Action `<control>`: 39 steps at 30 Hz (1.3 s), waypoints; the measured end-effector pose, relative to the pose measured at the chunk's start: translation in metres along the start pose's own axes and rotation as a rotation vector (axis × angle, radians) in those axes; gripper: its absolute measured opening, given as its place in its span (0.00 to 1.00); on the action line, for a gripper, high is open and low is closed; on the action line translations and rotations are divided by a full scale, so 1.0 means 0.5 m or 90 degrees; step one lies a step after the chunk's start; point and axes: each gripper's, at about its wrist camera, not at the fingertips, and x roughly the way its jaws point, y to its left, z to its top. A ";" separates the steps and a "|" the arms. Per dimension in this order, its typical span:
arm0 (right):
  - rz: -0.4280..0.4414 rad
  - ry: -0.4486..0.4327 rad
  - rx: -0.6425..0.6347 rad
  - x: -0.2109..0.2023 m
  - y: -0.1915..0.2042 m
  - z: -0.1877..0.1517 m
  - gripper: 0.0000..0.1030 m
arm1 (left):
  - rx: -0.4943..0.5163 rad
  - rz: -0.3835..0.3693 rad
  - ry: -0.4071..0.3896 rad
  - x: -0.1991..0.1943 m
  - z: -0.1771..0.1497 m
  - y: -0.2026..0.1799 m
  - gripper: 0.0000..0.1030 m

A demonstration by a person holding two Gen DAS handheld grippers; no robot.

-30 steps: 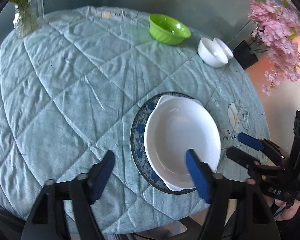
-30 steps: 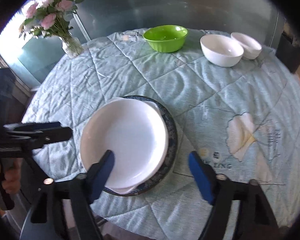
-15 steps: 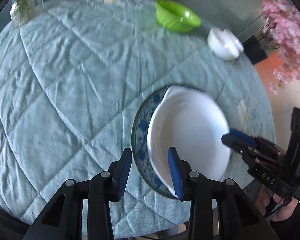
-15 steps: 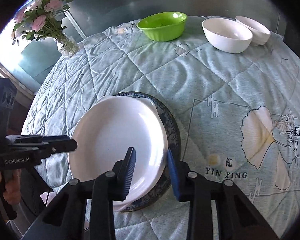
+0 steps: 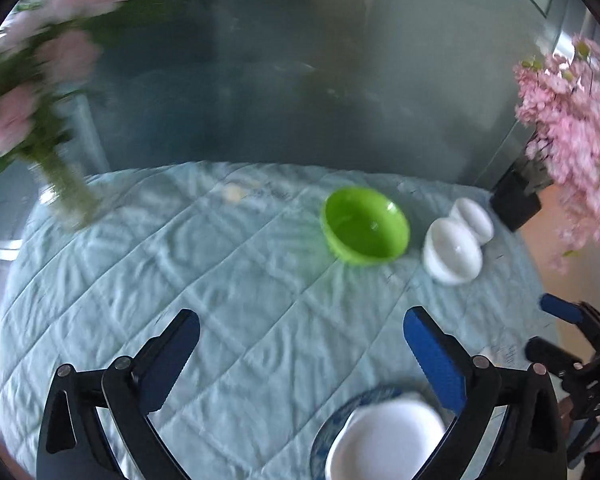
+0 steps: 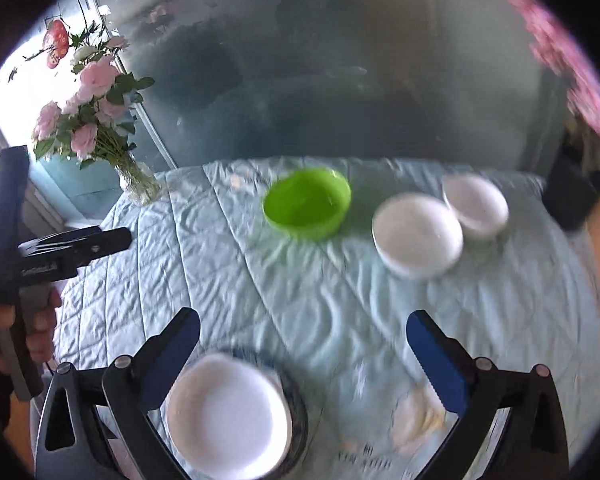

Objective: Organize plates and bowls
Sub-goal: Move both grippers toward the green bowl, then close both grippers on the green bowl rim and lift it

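Both grippers have lifted and tipped back from the stacked dishes since the earlier frames, so the far side of the table (image 6: pixel 300 280) now fills each view. The left gripper (image 5: pixel 300 356), which half a second ago was nearly pinched together over the white dish (image 5: pixel 384 440), has its jaws opening to a wide spread with nothing between them; the right gripper (image 6: pixel 302 356) does the same. In the earlier frames the white dish sat square in front of the fingers on the blue-rimmed plate (image 5: pixel 340 412); it now lies low and close under the left gripper's right finger, and under the right gripper's left finger in the right wrist view. Judged from this, the plate stack is finished and released, and the bowls are the next items to handle. Ahead of both grippers, well apart from the fingers, stand the green bowl (image 6: pixel 306 204), the large white bowl (image 6: pixel 418 236) just beside it, and the small white bowl (image 6: pixel 476 204) touching or nearly touching the large one; contact cannot be confirmed. Motion blur softens every edge. Both stacked dishes are cut off by the lower frame border in the left wrist view, and the plate is mostly covered by the dish. A flower vase (image 6: pixel 138 180) stands far left.
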 end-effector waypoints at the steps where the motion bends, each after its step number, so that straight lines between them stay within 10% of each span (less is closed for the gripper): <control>1: 0.003 0.009 -0.003 0.010 -0.004 0.025 1.00 | -0.003 -0.012 0.016 0.017 0.037 0.005 1.00; 9: -0.022 0.109 -0.034 0.171 -0.060 0.213 1.00 | -0.051 -0.030 0.141 0.204 0.210 0.025 1.00; 22: -0.013 0.258 0.105 0.434 -0.166 0.276 0.83 | -0.054 -0.056 0.274 0.452 0.216 0.027 0.94; 33: -0.003 0.325 0.105 0.498 -0.142 0.248 0.18 | -0.065 -0.078 0.297 0.520 0.203 0.028 0.43; 39: -0.016 0.325 0.131 0.508 -0.141 0.240 0.09 | -0.043 -0.106 0.292 0.519 0.207 0.013 0.15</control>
